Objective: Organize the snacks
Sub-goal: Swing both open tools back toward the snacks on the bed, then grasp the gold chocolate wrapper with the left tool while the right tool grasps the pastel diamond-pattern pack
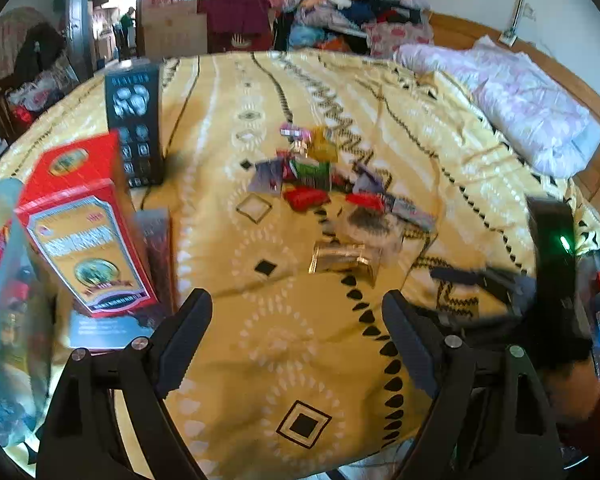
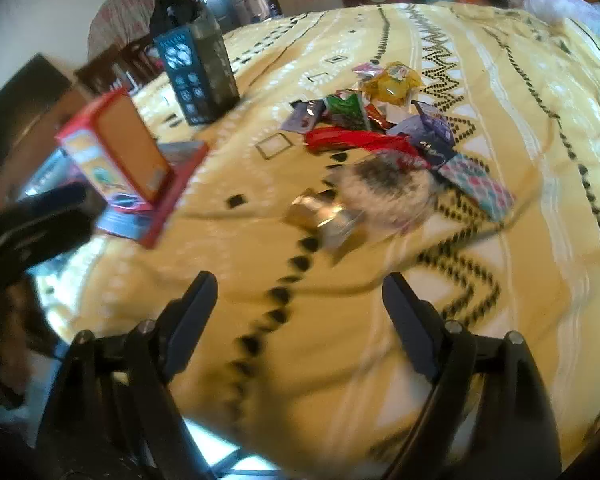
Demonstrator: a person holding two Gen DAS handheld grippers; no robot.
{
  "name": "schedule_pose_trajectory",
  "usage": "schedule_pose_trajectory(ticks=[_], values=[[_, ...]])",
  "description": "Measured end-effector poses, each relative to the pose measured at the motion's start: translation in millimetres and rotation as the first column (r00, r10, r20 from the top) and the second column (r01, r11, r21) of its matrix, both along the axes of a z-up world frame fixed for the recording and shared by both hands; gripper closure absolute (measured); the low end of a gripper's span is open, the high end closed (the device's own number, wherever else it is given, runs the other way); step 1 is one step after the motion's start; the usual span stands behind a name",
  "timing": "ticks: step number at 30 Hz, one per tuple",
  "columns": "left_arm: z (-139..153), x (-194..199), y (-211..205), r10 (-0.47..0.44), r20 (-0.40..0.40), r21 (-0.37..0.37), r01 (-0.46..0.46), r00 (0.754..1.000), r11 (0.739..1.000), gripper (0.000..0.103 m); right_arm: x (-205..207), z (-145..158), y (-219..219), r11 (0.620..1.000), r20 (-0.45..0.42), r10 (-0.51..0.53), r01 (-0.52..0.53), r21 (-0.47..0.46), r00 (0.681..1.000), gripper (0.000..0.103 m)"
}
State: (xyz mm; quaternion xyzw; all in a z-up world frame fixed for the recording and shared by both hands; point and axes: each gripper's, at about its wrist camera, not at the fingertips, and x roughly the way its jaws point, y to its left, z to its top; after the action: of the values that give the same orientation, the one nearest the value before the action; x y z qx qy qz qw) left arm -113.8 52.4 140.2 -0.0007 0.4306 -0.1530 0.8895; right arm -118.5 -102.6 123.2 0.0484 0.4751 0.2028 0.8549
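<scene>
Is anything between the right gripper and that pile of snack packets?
Nothing visible blocks it. The right gripper is open and empty, with only bare yellow bedspread between it and the snack pile. The gold packet is the nearest piece. The red box stands off to the left.

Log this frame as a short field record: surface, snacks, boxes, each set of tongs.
surface: yellow patterned bedspread
snacks: loose pile of wrapped packets mid-bed, gold packet nearest
boxes: red box and dark box upright, left of pile
left tongs: open, empty, short of the pile
right tongs: open, empty, short of the pile
image: motion-blurred
</scene>
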Motion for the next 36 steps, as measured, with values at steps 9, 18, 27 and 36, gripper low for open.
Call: schedule_pose_trajectory(ticks=[9, 18, 27, 36], values=[[-13.0, 16.0, 1.7, 0.027, -0.051, 0.013, -0.027, 0.998, 1.0, 0.015, 67.1, -17.8, 26.0, 0.963, 0.003, 0.249, -0.247, -0.108, 0.969, 0.031], [-10.8, 21.5, 7.5, 0.053, -0.054, -0.018, -0.054, 0.997, 0.998, 0.015, 48.0, -22.0, 35.4, 0.984, -0.129, 0.109, -0.088, 0.156, 0.986, 0.042], [-52.4, 32.8, -12.9, -0.004, -0.227, -0.162, -0.034, 0.974, 0.986, 0.015, 2.6, -21.2, -46.4, 0.985, -0.119, -0.084, 0.101, 0.142, 0.989, 0.025], [-109.0, 72.8, -44.6, 0.09, -0.298, -0.096, -0.124, 0.95, 0.988, 0.036, -13.0, -30.6, -69.2, 0.977, -0.141, -0.126, 0.148, 0.156, 0.982, 0.025]])
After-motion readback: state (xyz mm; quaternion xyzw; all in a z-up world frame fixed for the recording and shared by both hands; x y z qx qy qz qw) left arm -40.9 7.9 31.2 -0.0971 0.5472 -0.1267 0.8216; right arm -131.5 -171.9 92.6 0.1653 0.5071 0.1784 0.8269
